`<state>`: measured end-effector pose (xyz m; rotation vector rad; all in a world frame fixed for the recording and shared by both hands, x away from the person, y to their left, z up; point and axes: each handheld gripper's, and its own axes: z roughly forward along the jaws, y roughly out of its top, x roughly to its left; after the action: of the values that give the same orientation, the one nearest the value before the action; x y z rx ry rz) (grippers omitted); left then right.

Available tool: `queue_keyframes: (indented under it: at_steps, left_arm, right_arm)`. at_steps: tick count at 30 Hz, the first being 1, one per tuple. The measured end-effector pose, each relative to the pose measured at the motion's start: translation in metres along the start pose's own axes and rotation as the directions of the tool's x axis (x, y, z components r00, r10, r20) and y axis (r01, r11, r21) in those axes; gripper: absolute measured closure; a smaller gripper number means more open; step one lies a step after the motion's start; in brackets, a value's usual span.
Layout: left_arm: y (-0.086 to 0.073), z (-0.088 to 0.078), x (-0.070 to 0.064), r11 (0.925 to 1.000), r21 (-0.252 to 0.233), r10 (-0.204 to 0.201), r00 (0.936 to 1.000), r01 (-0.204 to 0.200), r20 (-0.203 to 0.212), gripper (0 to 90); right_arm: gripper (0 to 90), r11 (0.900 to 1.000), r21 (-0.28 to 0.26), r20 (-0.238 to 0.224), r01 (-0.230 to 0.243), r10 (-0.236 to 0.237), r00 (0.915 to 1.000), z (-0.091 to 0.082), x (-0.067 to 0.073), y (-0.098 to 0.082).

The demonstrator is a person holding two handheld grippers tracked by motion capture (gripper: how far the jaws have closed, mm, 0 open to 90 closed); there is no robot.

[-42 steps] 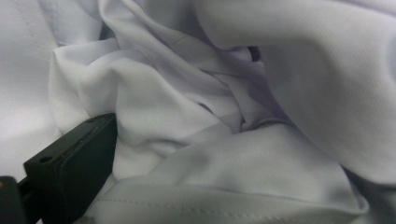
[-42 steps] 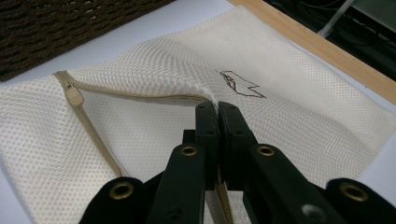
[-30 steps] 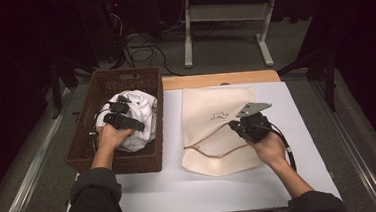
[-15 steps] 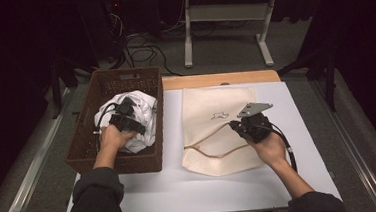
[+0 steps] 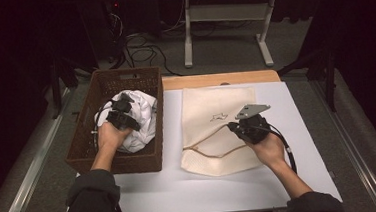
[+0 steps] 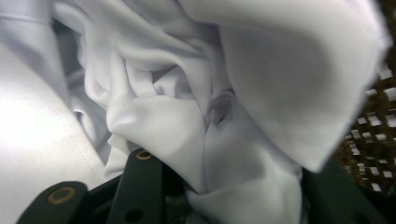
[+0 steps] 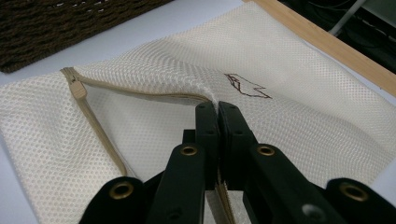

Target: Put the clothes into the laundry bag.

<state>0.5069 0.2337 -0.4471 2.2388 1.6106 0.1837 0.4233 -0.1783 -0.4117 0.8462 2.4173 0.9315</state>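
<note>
Your left tongs have just been closing and pinch the white cloth in the basket, left of frame; your right tongs clamp the mesh bag's opening at centre.

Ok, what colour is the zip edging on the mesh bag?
Tan, on the cream mesh bag; clearest in the right gripper view.

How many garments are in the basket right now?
1 visible: a bunched white garment in the wicker basket, left of the mesh laundry bag. The left gripper is in its folds. Others may lie hidden underneath.
</note>
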Motion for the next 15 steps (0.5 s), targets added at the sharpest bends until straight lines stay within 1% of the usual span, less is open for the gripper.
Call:
queue_keyframes:
  at_steps: [1, 2, 5, 9, 12, 15]
  left_arm:
    - [0.000, -0.005, -0.001, 0.9999, -0.012, 0.005, 0.9999, -0.005, -0.013, 62.3]
    - [0.000, -0.010, -0.002, 0.9997, -0.021, 0.009, 0.9998, -0.009, -0.016, 62.5]
    - [-0.004, -0.022, -0.002, 0.9986, -0.051, 0.011, 0.9997, -0.012, -0.022, 63.0]
    - [-0.011, -0.037, 0.000, 0.9948, -0.102, 0.003, 1.0000, -0.003, -0.004, 63.5]
    - [-0.015, -0.053, 0.002, 0.9879, -0.154, -0.014, 0.9996, 0.018, 0.024, 63.6]
    - [-0.016, -0.073, 0.001, 0.9799, -0.199, -0.005, 0.9997, 0.010, 0.023, 63.7]
  right_arm:
    - [88.5, 1.000, -0.003, -0.002, 0.005, -0.005, 1.0000, 0.000, -0.001, 0.000]
    - [88.5, 1.000, -0.007, -0.007, -0.005, 0.005, 1.0000, 0.001, -0.002, -0.001]
    - [88.5, 1.000, 0.001, -0.009, -0.009, 0.009, 0.9999, 0.001, -0.004, -0.001]
    - [88.5, 1.000, -0.001, -0.006, -0.007, 0.007, 1.0000, -0.001, -0.002, -0.002]
    - [88.5, 1.000, -0.006, -0.009, -0.007, 0.007, 0.9999, 0.000, -0.002, -0.003]
    - [88.5, 1.000, -0.004, -0.011, -0.017, 0.017, 0.9998, 0.000, -0.003, -0.002]
